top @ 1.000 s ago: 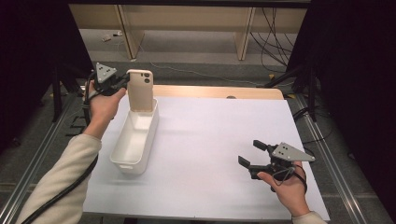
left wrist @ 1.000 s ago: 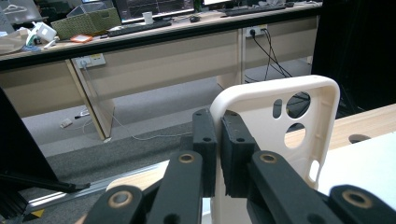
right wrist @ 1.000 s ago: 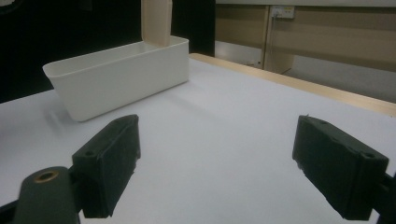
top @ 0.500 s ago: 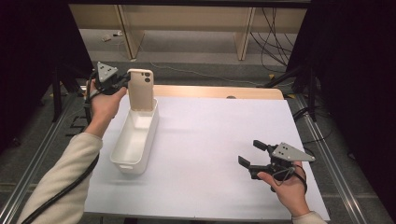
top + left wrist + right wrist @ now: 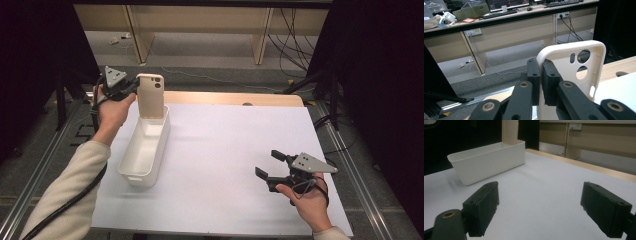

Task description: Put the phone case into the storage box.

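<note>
**Phone case held upright at the bin's far end**

At the counter's [image 5: 225, 150] far left, the left gripper [image 5: 540, 75] pinches a cream phone case [image 5: 150, 95] by one edge, upright over the white bin [image 5: 145, 150]. The right gripper [image 5: 270, 167] rests with fingers spread. Such a thin edge grip may let the case pivot or slip.

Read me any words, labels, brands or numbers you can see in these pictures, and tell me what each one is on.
None can be read. The phone case, the white bin and both grippers carry no visible print. The monitor on the far desk shows marks too blurred to read.
</note>
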`<act>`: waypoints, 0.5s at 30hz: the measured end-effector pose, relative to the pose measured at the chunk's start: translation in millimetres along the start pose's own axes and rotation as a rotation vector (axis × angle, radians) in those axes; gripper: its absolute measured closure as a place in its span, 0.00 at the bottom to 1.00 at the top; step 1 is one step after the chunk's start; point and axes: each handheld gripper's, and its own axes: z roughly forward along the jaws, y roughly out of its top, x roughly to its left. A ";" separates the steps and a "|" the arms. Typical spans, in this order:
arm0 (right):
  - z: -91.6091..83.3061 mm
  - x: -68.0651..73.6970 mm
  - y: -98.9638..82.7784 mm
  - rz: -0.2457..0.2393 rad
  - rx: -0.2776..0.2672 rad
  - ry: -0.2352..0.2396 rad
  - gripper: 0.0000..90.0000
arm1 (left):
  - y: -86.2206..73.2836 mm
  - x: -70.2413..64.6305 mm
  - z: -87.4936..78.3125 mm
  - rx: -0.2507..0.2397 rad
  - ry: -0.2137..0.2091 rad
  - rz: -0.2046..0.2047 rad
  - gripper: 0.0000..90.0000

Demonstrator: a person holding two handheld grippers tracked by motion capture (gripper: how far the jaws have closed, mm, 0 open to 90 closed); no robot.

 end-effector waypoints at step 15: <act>-0.4 0.3 0.2 0.002 0.007 0.002 0.18 | -3.5 1.2 5.7 0.012 -0.001 0.005 0.95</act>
